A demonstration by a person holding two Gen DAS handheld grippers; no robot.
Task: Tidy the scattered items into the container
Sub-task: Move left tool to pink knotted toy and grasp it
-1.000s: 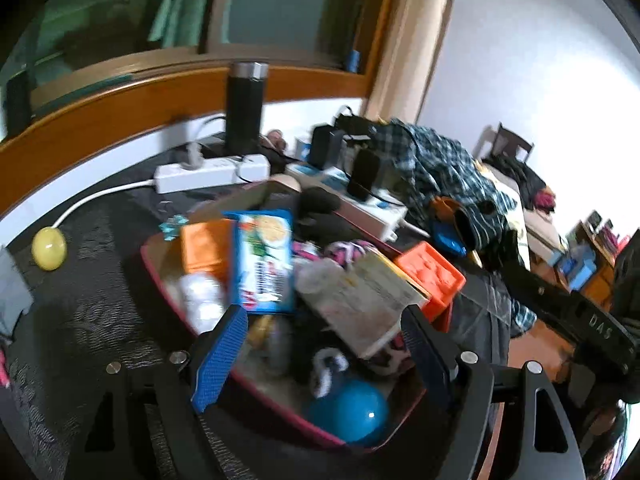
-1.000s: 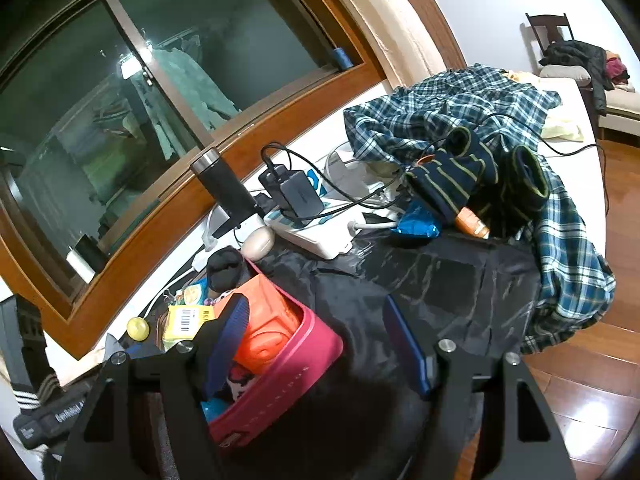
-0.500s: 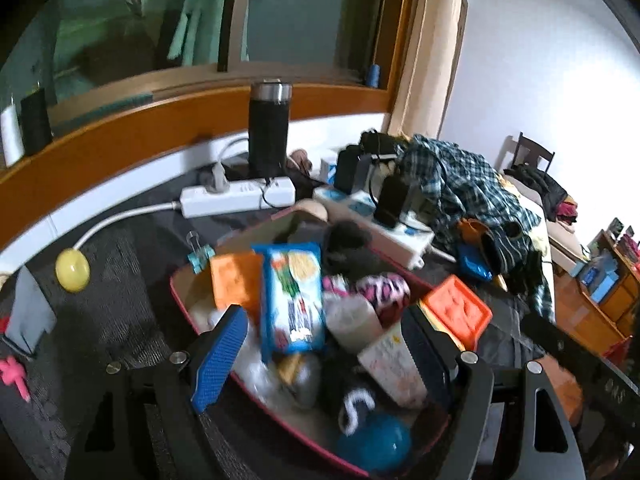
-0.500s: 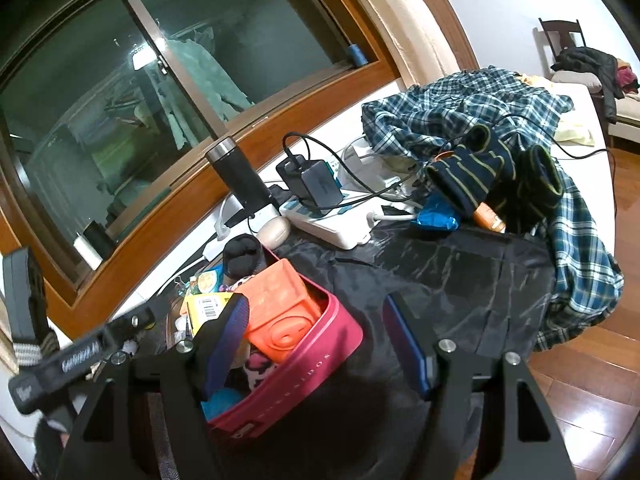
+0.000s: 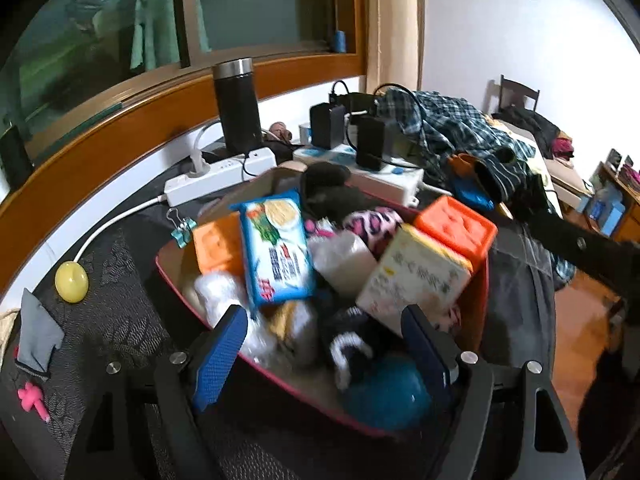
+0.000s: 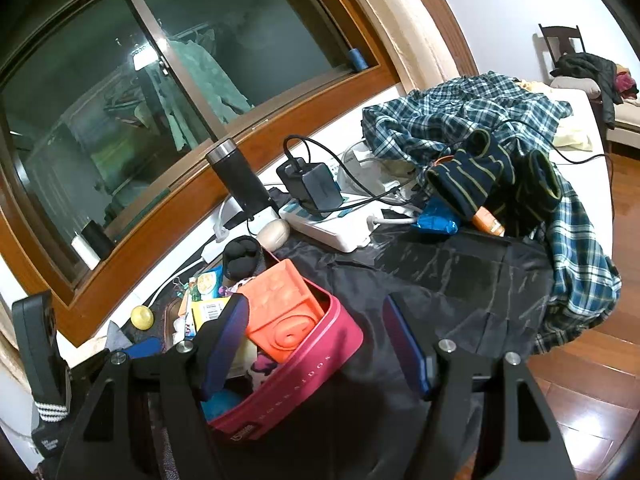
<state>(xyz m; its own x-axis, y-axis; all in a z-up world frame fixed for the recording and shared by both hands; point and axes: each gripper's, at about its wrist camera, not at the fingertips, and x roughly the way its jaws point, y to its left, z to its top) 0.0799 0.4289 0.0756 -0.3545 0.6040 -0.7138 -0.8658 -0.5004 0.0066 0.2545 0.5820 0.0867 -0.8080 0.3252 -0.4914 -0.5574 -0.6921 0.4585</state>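
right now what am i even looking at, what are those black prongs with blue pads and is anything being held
Those prongs are two hand-held grippers a person carries, each with a camera looking along its fingers. One picture comes from the left gripper, the other from the right gripper. Both stand open and hold nothing. Below them is a pink container stuffed with items: an orange block, a blue snack packet, a teal ball. A yellow ball, a pink clip and a binder clip lie outside it on the dark cloth.
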